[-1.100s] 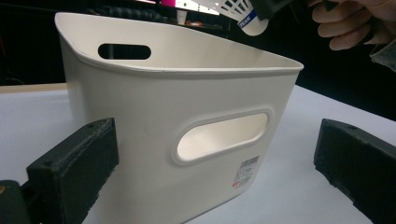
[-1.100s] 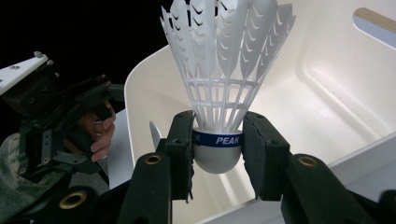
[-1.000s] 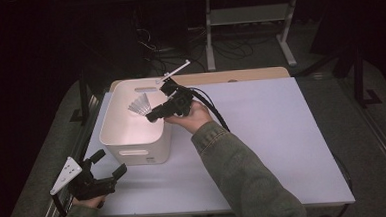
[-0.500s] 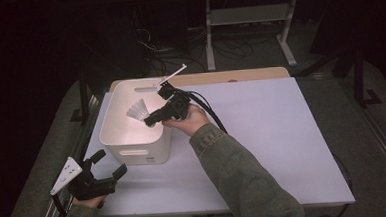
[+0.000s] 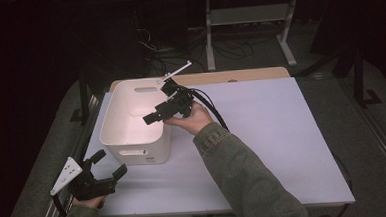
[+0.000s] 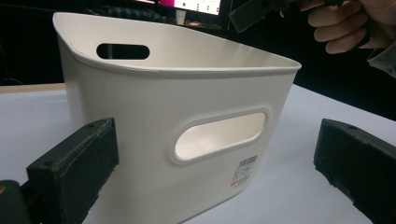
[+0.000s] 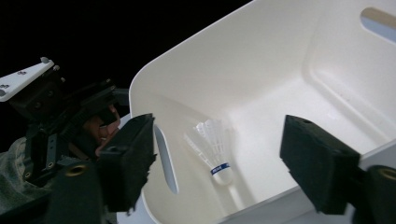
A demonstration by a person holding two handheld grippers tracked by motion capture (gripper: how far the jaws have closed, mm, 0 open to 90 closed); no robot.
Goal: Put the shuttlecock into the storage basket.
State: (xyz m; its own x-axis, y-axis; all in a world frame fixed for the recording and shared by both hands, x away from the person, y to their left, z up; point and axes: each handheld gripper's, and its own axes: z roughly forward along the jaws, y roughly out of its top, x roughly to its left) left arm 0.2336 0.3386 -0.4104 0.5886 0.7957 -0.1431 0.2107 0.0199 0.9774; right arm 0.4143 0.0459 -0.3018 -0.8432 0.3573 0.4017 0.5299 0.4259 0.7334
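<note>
A white handled bin (image 5: 133, 147) stands at the table's left. My right gripper (image 5: 151, 118) hovers over its open top, pointing down into it. Its jaws have just been opening and now stand open with nothing between them. In the right gripper view (image 7: 219, 154) a white shuttlecock (image 7: 211, 140) with a blue band lies on the floor of the bin (image 7: 280, 70), near a side wall. My left gripper (image 5: 109, 164) rests near the table's front left corner, open and empty. It faces the bin's front wall (image 6: 163, 107), a short way off.
The bin sits on a pale table top (image 5: 282, 134) with a wooden strip (image 5: 229, 76) along its back edge. A metal shelf frame (image 5: 246, 15) and cables stand on the dark floor behind. The hand on the right gripper (image 6: 345, 28) shows above the bin's rim.
The shuttlecock that the right gripper held over the bin has left the jaws and lies in the bin. The right jaws have spread apart. The left gripper has not moved.
</note>
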